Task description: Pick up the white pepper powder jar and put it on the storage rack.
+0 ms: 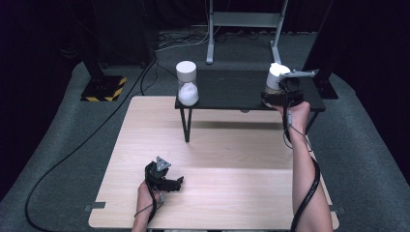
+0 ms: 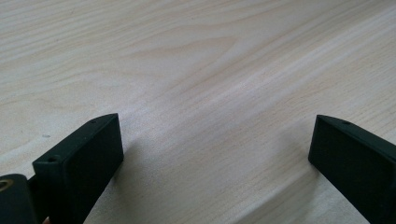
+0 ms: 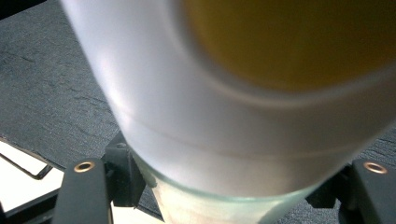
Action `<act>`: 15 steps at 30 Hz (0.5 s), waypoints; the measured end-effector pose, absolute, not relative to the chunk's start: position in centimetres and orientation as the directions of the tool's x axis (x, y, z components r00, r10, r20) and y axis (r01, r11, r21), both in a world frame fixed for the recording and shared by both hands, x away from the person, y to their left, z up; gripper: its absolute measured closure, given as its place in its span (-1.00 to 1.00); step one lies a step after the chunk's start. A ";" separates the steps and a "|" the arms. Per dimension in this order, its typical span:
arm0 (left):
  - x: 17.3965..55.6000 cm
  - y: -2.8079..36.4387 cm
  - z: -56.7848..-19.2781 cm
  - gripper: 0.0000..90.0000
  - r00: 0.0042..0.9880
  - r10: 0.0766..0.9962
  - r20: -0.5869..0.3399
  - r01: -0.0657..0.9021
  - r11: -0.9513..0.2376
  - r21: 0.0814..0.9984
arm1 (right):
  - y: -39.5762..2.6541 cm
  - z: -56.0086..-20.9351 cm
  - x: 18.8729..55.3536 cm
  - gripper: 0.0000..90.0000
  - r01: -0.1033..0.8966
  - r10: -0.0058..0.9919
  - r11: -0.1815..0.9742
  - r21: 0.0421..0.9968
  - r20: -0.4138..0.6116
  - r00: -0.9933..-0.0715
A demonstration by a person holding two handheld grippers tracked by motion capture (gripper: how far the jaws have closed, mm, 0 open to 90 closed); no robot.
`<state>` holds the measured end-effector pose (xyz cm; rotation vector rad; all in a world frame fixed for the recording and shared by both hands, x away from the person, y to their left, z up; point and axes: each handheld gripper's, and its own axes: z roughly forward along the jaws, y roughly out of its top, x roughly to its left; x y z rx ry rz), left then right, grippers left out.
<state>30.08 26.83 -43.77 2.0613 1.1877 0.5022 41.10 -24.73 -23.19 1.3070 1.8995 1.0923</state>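
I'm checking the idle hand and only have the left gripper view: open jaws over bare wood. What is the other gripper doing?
Observer: The right gripper is shut on a white-lidded jar at the right end of the black shelf.
Operator: Is the jar upright?
Observer: No, it tilts left in the high view.
Operator: Anything else on that shelf?
Observer: A second jar stands upright at its left end, partly filled with white powder.

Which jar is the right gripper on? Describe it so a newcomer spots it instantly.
Find the black shelf raised over the wooden table's far edge. Two white-lidded glass jars stand there; the held jar is at the right end, clamped by the right gripper, while the left jar stands untouched.
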 end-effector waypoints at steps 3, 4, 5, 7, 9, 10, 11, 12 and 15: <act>30.1 26.8 -43.8 -0.93 0.504 0.864 -0.013 0.594 -0.335 0.732 | -24.6 -23.1 41.1 -0.35 0.460 0.936 0.191 0.867 -0.020 -0.352; 30.1 26.8 -43.8 -0.93 0.504 0.864 -0.013 0.594 -0.335 0.731 | -24.5 -23.1 41.0 -0.42 0.460 0.936 0.196 0.866 -0.026 -0.351; 30.1 26.8 -43.8 -0.93 0.504 0.864 -0.013 0.594 -0.335 0.732 | -24.4 -23.0 41.0 -0.53 0.467 0.935 0.202 0.861 -0.026 -0.355; 30.1 26.9 -43.8 -0.93 0.504 0.863 -0.015 0.594 -0.334 0.732 | -24.1 -22.7 40.9 -0.71 0.475 0.933 0.217 0.853 -0.038 -0.358; 30.1 26.9 -43.8 -0.93 0.504 0.864 -0.016 0.594 -0.334 0.732 | -23.8 -22.6 40.4 -0.87 0.468 0.933 0.227 0.854 -0.053 -0.356; 30.1 26.9 -43.8 -0.93 0.504 0.863 -0.015 0.594 -0.334 0.732 | -23.8 -22.6 40.2 -0.91 0.465 0.932 0.229 0.855 -0.055 -0.358; 30.1 26.9 -43.8 -0.93 0.504 0.863 -0.016 0.594 -0.334 0.732 | -23.9 -22.5 40.0 -0.96 0.463 0.930 0.228 0.857 -0.052 -0.363; 30.1 26.9 -43.8 -0.93 0.504 0.863 -0.016 0.594 -0.334 0.732 | -23.9 -22.4 39.8 -0.98 0.461 0.929 0.232 0.856 -0.054 -0.367; 30.1 26.9 -43.8 -0.93 0.504 0.863 -0.016 0.594 -0.334 0.732 | -23.8 -22.2 38.9 -1.00 0.461 0.924 0.258 0.849 -0.078 -0.373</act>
